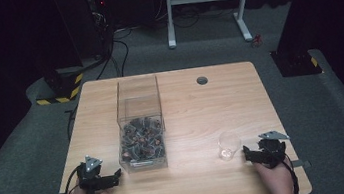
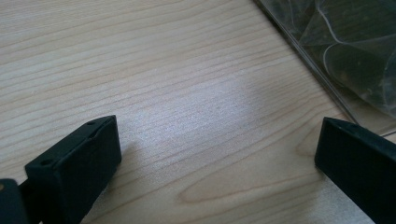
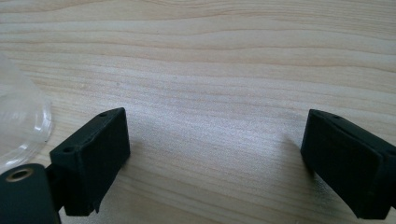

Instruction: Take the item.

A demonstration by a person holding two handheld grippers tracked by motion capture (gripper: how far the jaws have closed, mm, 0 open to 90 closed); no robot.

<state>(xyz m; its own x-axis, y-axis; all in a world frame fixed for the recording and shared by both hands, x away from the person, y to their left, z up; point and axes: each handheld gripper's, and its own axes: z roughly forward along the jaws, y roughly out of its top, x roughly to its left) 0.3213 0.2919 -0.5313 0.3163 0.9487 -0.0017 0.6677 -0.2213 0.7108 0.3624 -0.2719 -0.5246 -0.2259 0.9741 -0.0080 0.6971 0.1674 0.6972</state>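
Wooden table (image 1: pixel 188 120) lies under my left gripper (image 2: pixel 217 154), jaws spread wide beside the clear bin (image 1: pixel 141 131); my right gripper (image 3: pixel 215 149), equally agape, rests near the plastic cup (image 1: pixel 229 145).

Clear rectangular bin (image 1: pixel 140 126), tall-walled and open-topped, upright left of centre on the wooden table (image 1: pixel 197 114), its bottom layered with small dark pieces (image 1: pixel 141 140). Small clear cup (image 1: pixel 229 145), upright, well apart to the right near the front edge.
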